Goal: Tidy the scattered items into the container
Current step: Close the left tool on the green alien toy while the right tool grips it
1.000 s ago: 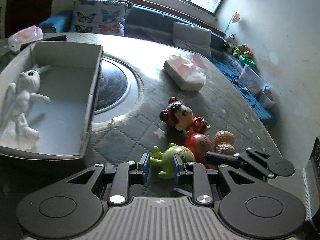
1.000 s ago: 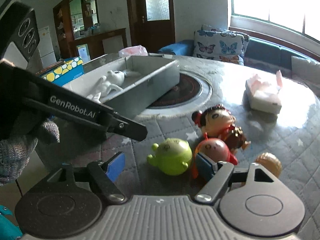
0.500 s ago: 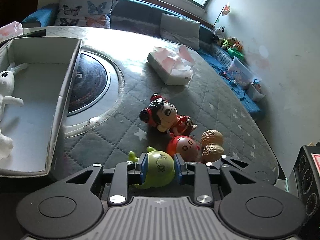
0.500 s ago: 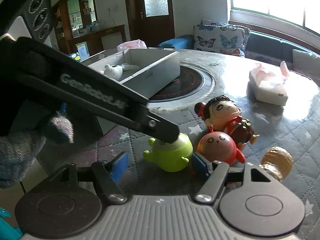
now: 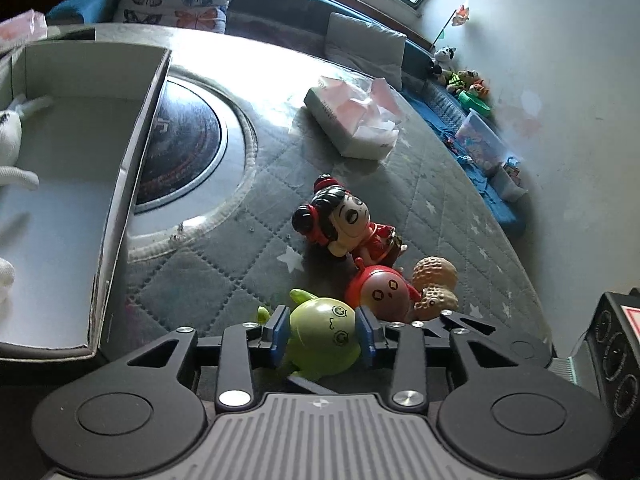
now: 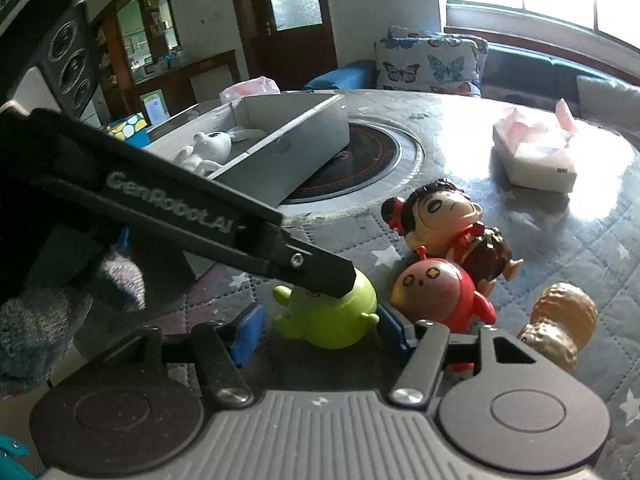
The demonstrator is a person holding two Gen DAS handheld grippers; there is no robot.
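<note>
Two grippers around one green toy [image 5: 324,336] near the front edge of the tabletop [image 5: 224,280].
From the left wrist: left gripper [image 5: 321,332] fingers wide apart, just been opening, green toy between the blue pads, pads close at both sides, touching or not too hard to tell; red toy [image 5: 378,294] just behind on the right, against a peanut toy [image 5: 434,280]; doll [image 5: 344,220] past those, tissue pack [image 5: 352,120] farther back, grey box [image 5: 132,152] by the left edge with only a bit of a white bunny [image 6: 212,144] showing. From the right wrist alone: right gripper [image 6: 320,334] fingers apart too, just been closing, same green toy between them, left pad clear of it, right pad just beside its arm; black finger of the left gripper slanting across the top of the toy, gloved hand [image 6: 40,320] behind it, whole bunny lying in the box.
</note>
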